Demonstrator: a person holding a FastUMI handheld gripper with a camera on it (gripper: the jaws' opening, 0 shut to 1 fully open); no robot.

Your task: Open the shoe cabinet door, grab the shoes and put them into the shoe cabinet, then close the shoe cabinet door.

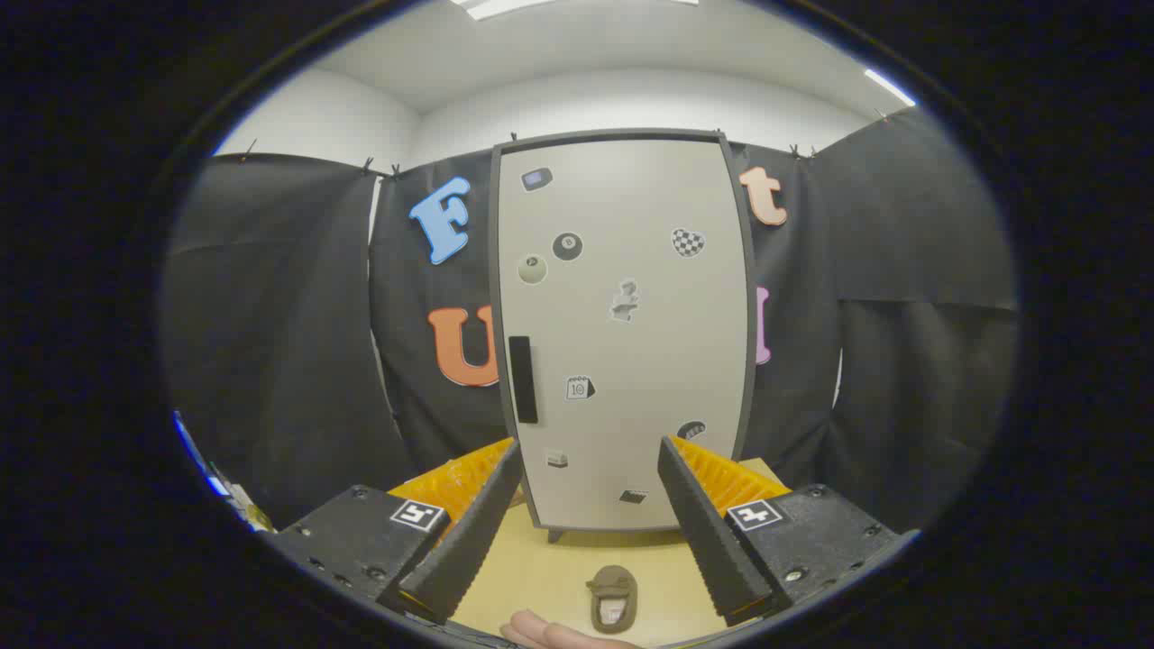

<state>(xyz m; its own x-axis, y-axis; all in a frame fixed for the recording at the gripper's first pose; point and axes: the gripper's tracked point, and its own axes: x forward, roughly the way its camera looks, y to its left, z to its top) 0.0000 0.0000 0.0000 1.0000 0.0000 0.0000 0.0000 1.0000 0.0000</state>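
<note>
Hand-held gripper: fingers stood spread wide apart, holding nothing, aimed at the cabinet front.

Shoe cabinet: tall, pale grey, dark-framed, upright on short legs at the far side of the desk, straight ahead of and beyond the fingers. Door was closed.

Handle: black, vertical bar near the door's left edge, beyond the left finger.

Stickers: several small ones were scattered over the door, among them two billiard-ball rounds and a checkered heart.

Shoe: one small olive-brown piece of footwear, lying flat on the desk between the two fingers and close in, well short of the cabinet; its exact type could not be told.

Desk: light wooden top, carrying cabinet and shoe.

Person's hand: part of it showed just below the shoe, nearer than the fingers, apart from the shoe.

Black cloth wall: hung behind and to both sides of the cabinet.
</note>
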